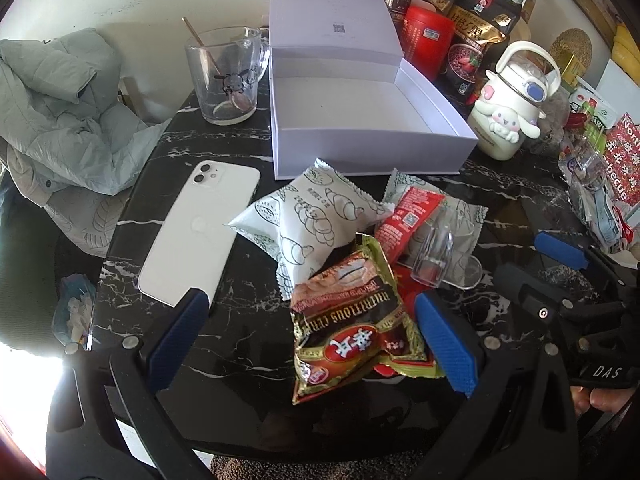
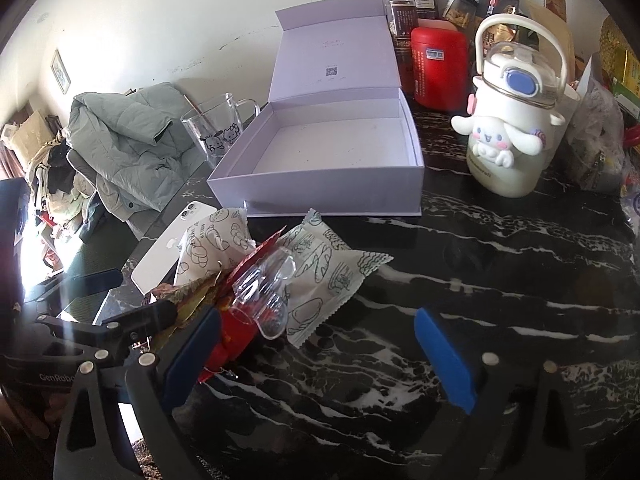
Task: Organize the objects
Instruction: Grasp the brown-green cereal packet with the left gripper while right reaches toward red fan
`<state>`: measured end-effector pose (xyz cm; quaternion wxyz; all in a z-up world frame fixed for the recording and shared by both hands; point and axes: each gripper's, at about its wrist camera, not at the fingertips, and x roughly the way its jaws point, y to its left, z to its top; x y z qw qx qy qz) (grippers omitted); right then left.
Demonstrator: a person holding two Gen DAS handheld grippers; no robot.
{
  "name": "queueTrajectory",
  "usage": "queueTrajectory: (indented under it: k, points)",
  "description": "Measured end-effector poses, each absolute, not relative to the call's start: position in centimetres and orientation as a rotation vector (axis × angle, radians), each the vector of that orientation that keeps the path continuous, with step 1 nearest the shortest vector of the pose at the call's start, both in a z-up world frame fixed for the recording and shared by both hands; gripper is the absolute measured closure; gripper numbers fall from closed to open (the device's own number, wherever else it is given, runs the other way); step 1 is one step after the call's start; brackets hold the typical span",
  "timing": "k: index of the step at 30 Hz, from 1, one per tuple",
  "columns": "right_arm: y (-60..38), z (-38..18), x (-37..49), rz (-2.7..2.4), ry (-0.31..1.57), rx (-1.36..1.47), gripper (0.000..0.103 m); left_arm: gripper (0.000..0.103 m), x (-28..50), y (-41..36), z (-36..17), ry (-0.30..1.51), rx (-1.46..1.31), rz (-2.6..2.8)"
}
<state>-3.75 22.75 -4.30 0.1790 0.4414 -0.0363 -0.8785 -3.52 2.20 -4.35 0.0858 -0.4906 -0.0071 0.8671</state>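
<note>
Snacks [image 1: 320, 224] lie piled on the black table [image 1: 240, 340], just in front of the open white box [image 1: 360, 120]. Both claws, left [image 1: 316, 336] and right [image 2: 320, 356], are wide open, holding nothing.

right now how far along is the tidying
Barely begun. The white box is open and empty. Both grippers, left and right, are open and holding nothing; the left brackets the cereal packet. Still loose: bread packets, red sachet, clear plastic piece.
</note>
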Motion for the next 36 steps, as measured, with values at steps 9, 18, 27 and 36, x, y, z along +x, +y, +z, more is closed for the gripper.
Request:
queueTrajectory:
  k: [9, 18, 27, 36]
  points:
    - [21.9, -4.9, -3.5, -2.418, -0.136, 1.212, 0.015, 0.000, -3.4, 1.8, -6.5, -0.092, -1.536, 2.499]
    - [20.7, -5.0, -3.8, -2.340, -0.095, 1.247, 0.034, 0.007, -4.4, 0.8, -7.6, -0.159, -1.574, 2.434]
    - [19.5, -5.7, -2.7, -2.197, -0.122, 1.270, 0.039, 0.023, -4.4, 0.4, -7.9, -0.182, -1.530, 2.382]
    - [18.2, -6.9, -3.1, -2.093, -0.154, 1.288, 0.055, 0.042, -4.2, 0.4, -8.1, -0.163, -1.515, 2.368]
